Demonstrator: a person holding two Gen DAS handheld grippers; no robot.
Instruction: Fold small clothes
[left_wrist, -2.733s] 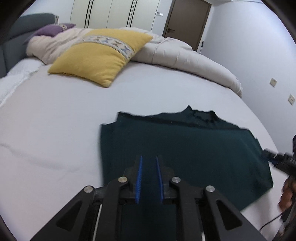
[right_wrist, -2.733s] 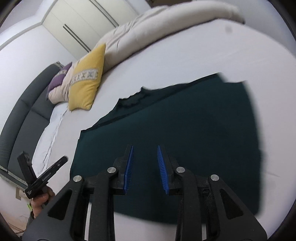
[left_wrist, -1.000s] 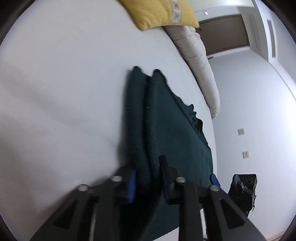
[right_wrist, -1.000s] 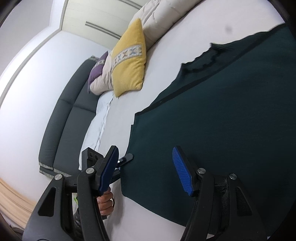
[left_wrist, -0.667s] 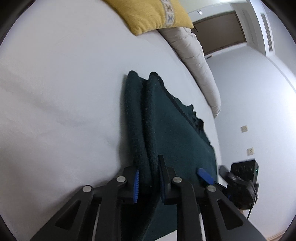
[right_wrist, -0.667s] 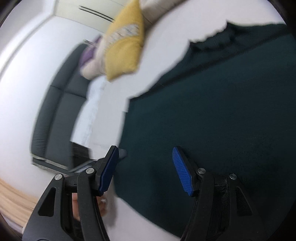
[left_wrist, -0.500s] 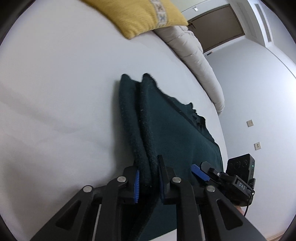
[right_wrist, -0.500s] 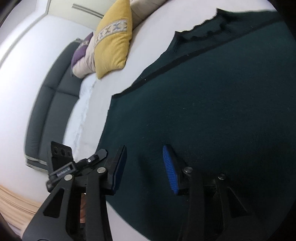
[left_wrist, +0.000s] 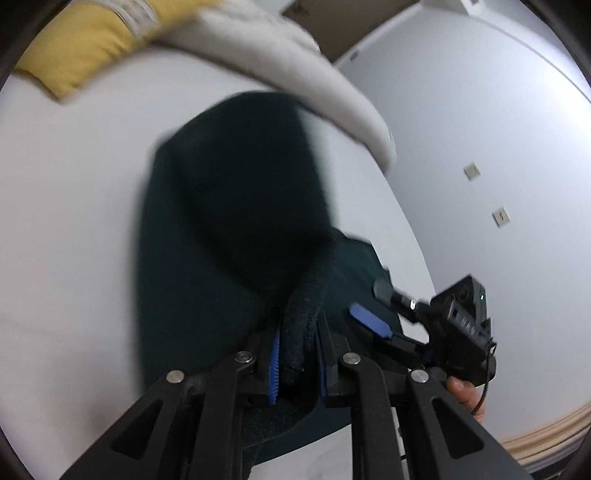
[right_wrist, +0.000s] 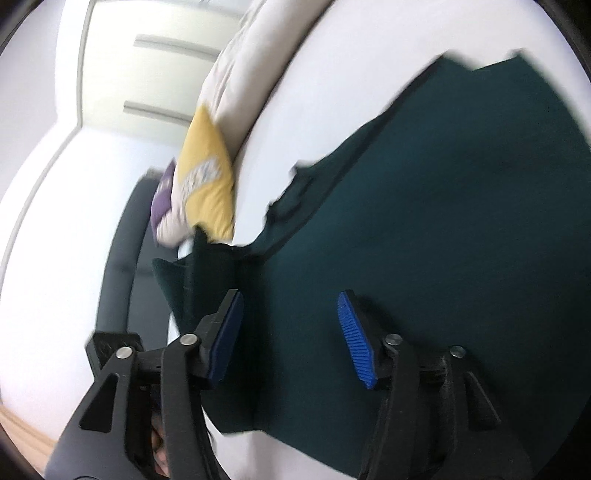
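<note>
Dark green knitted sweater lies on the white bed, soft and floppy; left claw is clamped on its lifted edge, right claw gapes above it. Grip doubled hems.

Motion blur smears the lifted fold of the dark green knitted garment; its lower right runs off the right wrist view's edge, and the yellow patterned cushion seems smeared.

Two close wrist views, both over the sweater on the bed.
</note>
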